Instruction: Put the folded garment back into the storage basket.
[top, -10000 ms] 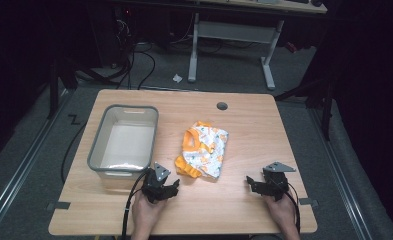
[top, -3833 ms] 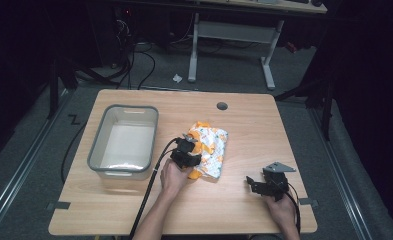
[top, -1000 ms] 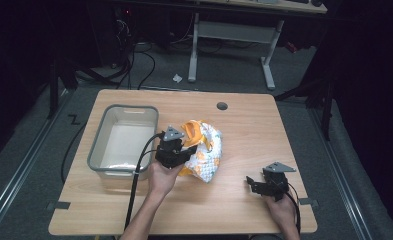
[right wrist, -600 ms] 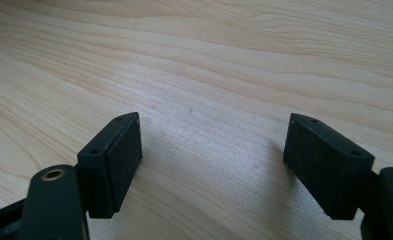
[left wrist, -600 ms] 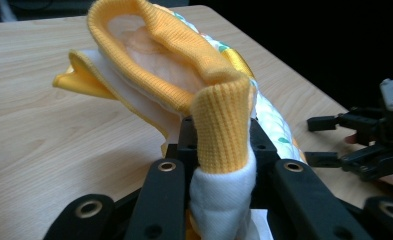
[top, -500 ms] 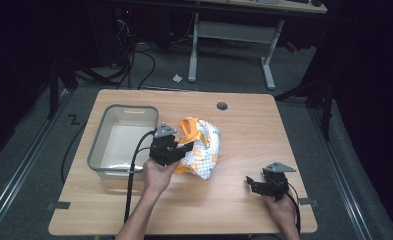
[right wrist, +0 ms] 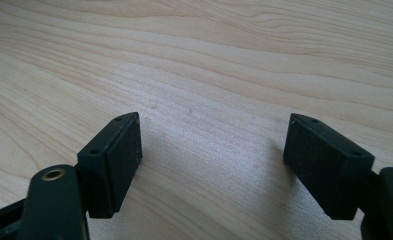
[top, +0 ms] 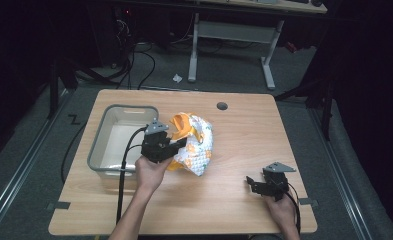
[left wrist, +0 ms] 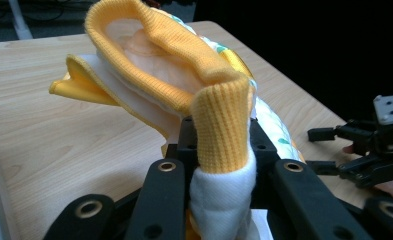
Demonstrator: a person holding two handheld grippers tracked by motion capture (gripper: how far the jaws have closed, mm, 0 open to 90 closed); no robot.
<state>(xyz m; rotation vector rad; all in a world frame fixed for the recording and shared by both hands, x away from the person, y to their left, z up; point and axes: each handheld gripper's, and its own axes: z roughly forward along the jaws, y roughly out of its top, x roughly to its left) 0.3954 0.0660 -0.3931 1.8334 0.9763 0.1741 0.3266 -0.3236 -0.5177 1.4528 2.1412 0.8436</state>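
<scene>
A yellow and white patterned garment (top: 194, 142) with an orange ribbed cuff (left wrist: 219, 125) is bunched up at the table's middle. My left gripper (top: 176, 145) is shut on that cuff and holds the cloth partly lifted, just right of the grey bin (top: 100, 150). In the left gripper view the cuff folds over between the black jaws, with the cloth's opening above. My right gripper (top: 251, 184) rests low over the table near the front right, open, with bare wood between its pads (right wrist: 115, 160).
The grey plastic bin stands at the table's left and looks empty. A round cable hole (top: 222, 106) sits near the far edge. Cables and a desk frame (top: 231, 35) lie on the floor beyond the wooden table (top: 244, 130).
My left gripper went from the front edge to the garment, shut on its cuff, and has been pulling it left toward the bin. The right gripper has stayed put.
</scene>
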